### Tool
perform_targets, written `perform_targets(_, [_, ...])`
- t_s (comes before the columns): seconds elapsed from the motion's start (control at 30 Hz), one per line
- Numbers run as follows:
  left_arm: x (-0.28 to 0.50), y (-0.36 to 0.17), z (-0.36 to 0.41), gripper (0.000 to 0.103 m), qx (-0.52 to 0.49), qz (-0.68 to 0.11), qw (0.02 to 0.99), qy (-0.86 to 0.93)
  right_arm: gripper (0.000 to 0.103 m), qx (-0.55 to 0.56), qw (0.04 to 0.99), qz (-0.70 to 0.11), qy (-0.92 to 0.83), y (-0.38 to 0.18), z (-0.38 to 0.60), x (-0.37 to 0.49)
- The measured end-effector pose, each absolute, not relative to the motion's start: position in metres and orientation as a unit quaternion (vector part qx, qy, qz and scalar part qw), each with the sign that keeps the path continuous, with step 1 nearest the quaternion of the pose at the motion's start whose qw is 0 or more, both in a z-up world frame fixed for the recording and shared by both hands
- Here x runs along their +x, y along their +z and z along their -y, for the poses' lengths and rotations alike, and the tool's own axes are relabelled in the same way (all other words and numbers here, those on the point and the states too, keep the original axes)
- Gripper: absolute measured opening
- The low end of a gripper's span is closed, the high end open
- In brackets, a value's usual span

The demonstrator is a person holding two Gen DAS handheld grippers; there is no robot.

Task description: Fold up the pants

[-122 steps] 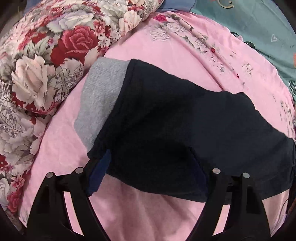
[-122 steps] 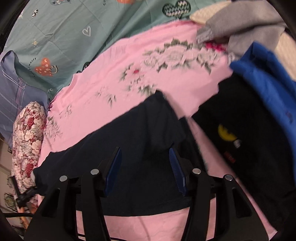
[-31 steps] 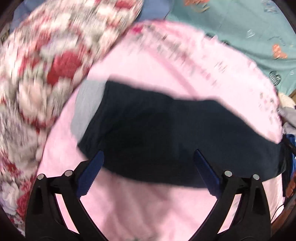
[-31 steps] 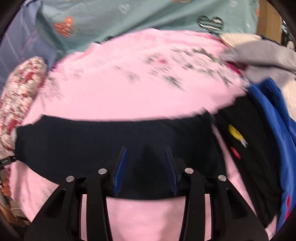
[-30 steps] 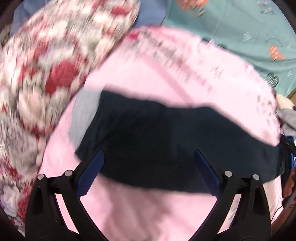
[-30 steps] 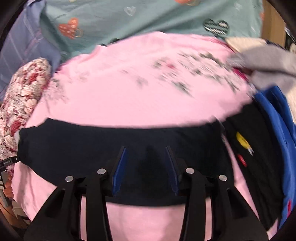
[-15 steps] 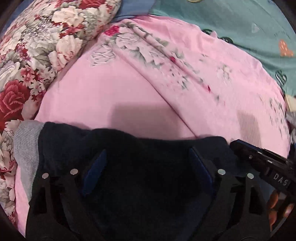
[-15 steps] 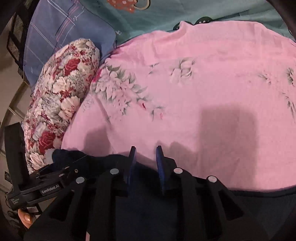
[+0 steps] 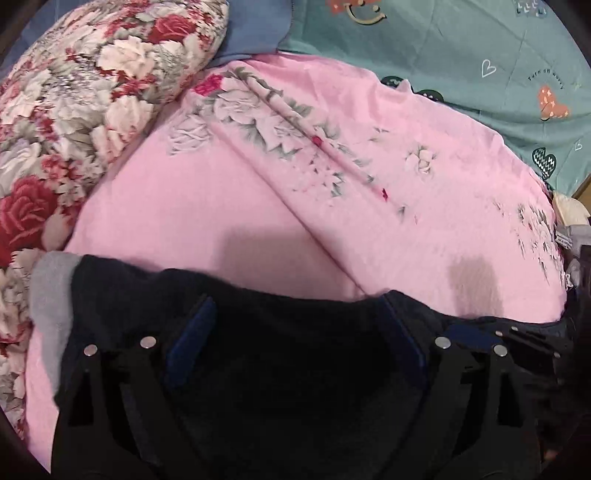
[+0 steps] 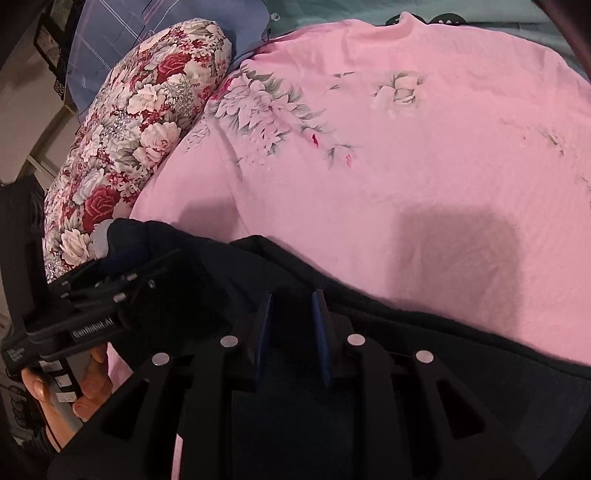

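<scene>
Dark navy pants [image 9: 295,369] with a grey inner waistband [image 9: 51,306] lie on a pink floral sheet [image 9: 258,206]. My left gripper [image 9: 295,325] hovers low over the waist end with its jaws wide apart and nothing between them. In the right wrist view the pants [image 10: 424,369] fill the lower frame. My right gripper [image 10: 290,314] sits on the far edge of the fabric with its jaws narrowly apart, and dark cloth lies between them. The left gripper also shows in the right wrist view [image 10: 122,262] at the left, over the waistband.
A red and white floral pillow [image 9: 74,110] lies at the left. A teal patterned sheet [image 9: 461,55] and a blue pillow [image 10: 129,33] are at the back. Other clothes [image 9: 572,236] lie at the right edge.
Both grippers have dropped low over the pants, so the fabric now fills the lower frames. The right gripper's jaws have narrowed. The left gripper stays wide open.
</scene>
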State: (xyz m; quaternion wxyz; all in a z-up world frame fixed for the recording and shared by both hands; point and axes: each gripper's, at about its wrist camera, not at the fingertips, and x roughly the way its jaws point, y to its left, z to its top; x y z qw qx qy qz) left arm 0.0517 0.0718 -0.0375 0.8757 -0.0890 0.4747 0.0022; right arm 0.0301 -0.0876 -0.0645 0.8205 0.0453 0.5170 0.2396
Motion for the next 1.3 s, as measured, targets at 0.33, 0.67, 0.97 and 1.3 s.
perform_targets(0.33, [0.038, -0.058, -0.058, 0.089, -0.031, -0.475, 0.879, -0.007, 0.026, 0.002, 0.837, -0.501, 0.22, -0.045, 0.09, 0.026])
perform_targets(0.67, [0.032, -0.059, -0.059, 0.089, -0.034, -0.468, 0.883, -0.015, 0.026, 0.055, 0.795, -0.544, 0.262, -0.055, 0.059, 0.063])
perform_targets(0.97, [0.028, -0.059, -0.066, 0.09, -0.049, -0.466, 0.883, -0.03, 0.022, 0.047, 0.774, -0.583, 0.244, -0.068, 0.042, 0.071])
perform_targets(1.3, [0.008, -0.063, -0.061, 0.091, -0.023, -0.46, 0.887, -0.032, 0.009, 0.023, 0.794, -0.557, 0.24, -0.063, 0.036, 0.072])
